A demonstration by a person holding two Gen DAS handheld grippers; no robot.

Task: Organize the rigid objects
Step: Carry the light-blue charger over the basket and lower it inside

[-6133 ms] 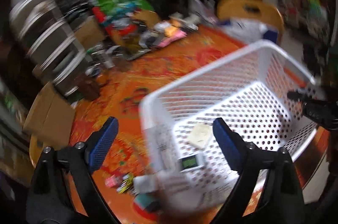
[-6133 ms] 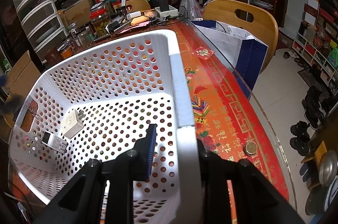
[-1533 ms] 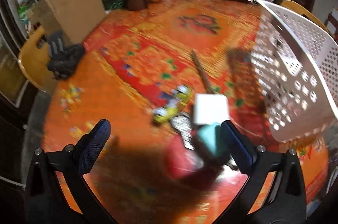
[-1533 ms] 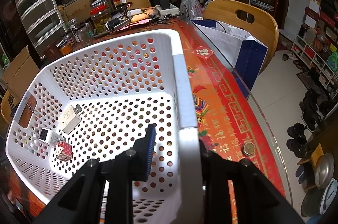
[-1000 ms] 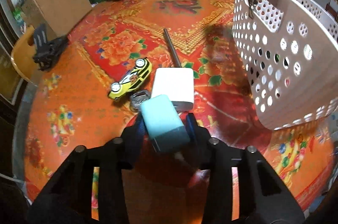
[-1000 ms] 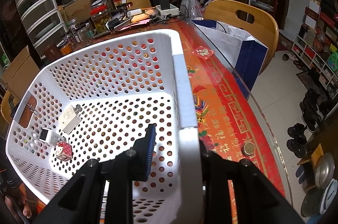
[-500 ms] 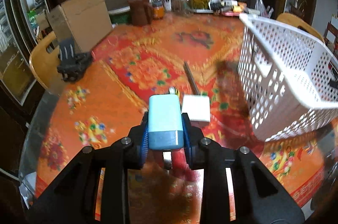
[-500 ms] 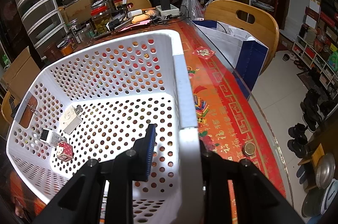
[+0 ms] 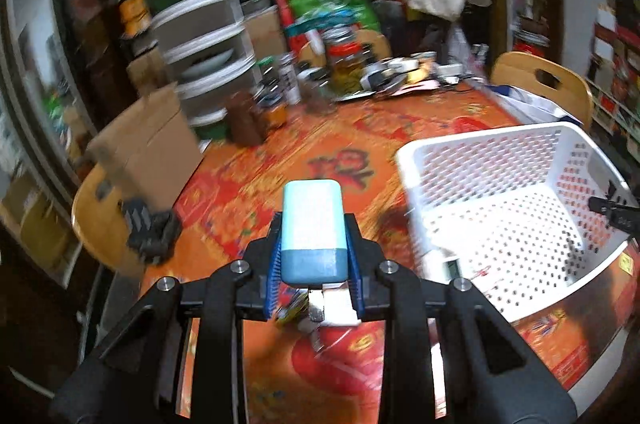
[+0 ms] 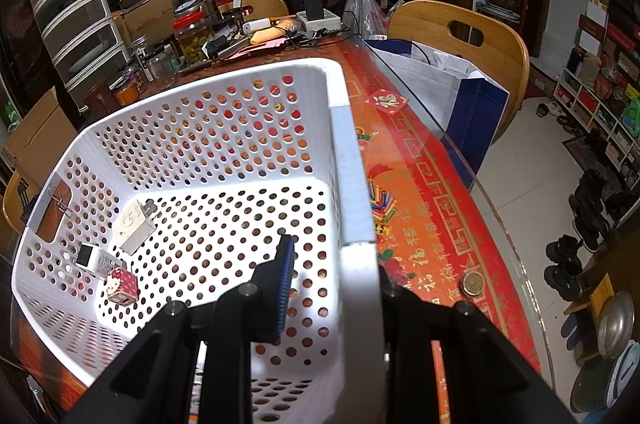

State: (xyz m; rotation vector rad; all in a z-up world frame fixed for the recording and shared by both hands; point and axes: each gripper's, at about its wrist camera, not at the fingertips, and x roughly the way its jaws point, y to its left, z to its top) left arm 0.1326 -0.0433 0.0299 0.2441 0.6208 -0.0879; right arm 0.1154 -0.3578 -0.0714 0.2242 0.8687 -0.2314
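My left gripper [image 9: 314, 256] is shut on a light blue charger block [image 9: 312, 228] and holds it above the orange table, left of the white perforated basket [image 9: 480, 144]. My right gripper [image 10: 332, 276] is shut on the basket's near wall [image 10: 354, 184]. Inside the basket lie a white plug adapter [image 10: 134, 226], a small white device [image 10: 90, 258] and a pink Hello Kitty cube [image 10: 122, 290]. A white box [image 9: 338, 310] and part of a yellow toy car [image 9: 290, 310] lie on the table under the left gripper.
A cardboard box [image 9: 148, 148], drawer unit [image 9: 192, 36], jars [image 10: 194, 32] and clutter stand at the table's far side. Wooden chairs [image 10: 468, 40] stand around. A coin [image 10: 472, 282] lies near the glass table edge. A blue-white bag [image 10: 452, 84] sits on the right chair.
My left gripper has lifted the blue charger block higher off the table and swung toward the basket, with motion blur. The right gripper and basket have stayed put.
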